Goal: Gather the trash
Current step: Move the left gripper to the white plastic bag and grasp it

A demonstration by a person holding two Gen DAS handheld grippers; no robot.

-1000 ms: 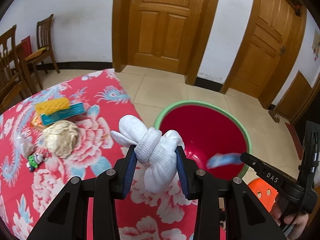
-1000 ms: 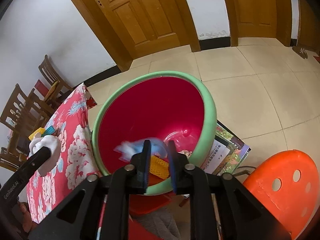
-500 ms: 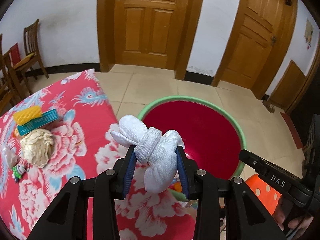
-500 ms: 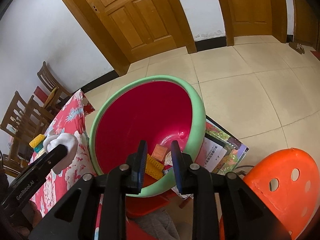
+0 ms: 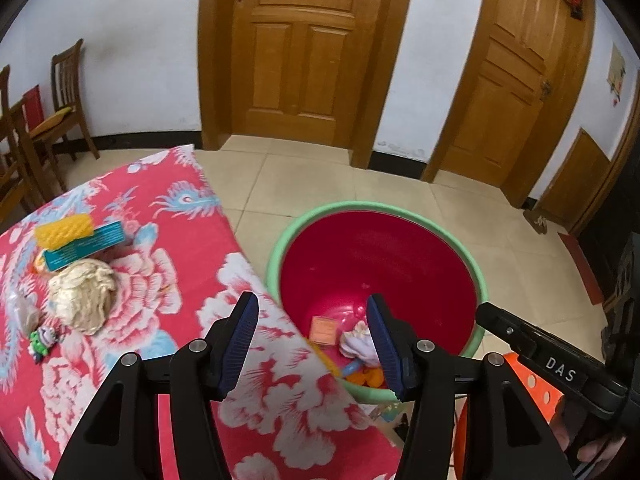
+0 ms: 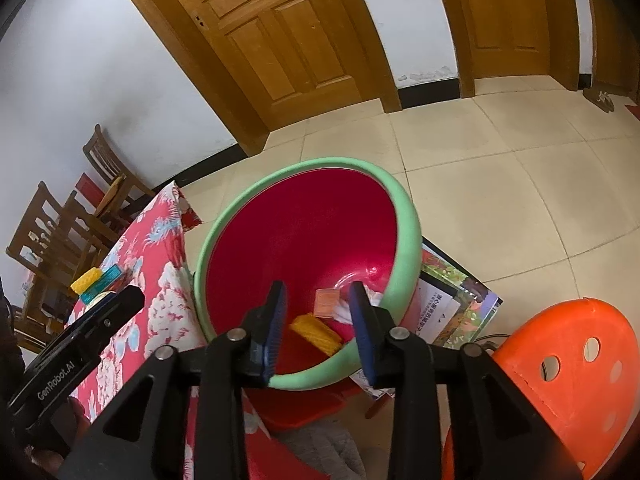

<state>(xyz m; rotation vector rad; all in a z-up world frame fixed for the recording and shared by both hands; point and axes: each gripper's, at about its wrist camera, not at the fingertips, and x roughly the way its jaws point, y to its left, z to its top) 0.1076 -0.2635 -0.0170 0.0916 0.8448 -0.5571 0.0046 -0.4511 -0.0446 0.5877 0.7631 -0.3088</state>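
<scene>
My left gripper (image 5: 314, 340) hangs over the table edge beside the bin, its jaws opening with nothing between them. A knotted white cloth bundle (image 5: 358, 345) lies on the floor of the red bin with the green rim (image 5: 376, 207), beside an orange card (image 5: 323, 330). My right gripper (image 6: 318, 328) hovers over the bin's near rim (image 6: 316, 378), its jaws opening and empty too. Below it lie a yellow ribbed piece (image 6: 316, 332), the orange card (image 6: 326, 302) and the white bundle (image 6: 343, 311). On the floral tablecloth (image 5: 192, 248) rest a cream crumpled wad (image 5: 84, 296), a teal box (image 5: 86, 246) and a yellow block (image 5: 64, 234).
A small green toy (image 5: 42, 338) and a clear bag (image 5: 24, 312) sit at the table's left. An orange stool (image 6: 560, 360) stands right of the bin, which sits on printed booklets (image 6: 452, 304). Wooden chairs (image 6: 60, 236) line the wall, and tiled floor (image 6: 500, 200) lies beyond.
My left gripper opened and the white bundle fell into the bin. The right gripper's jaws widened, and the blue scrap seen dropping from them a second ago is gone.
</scene>
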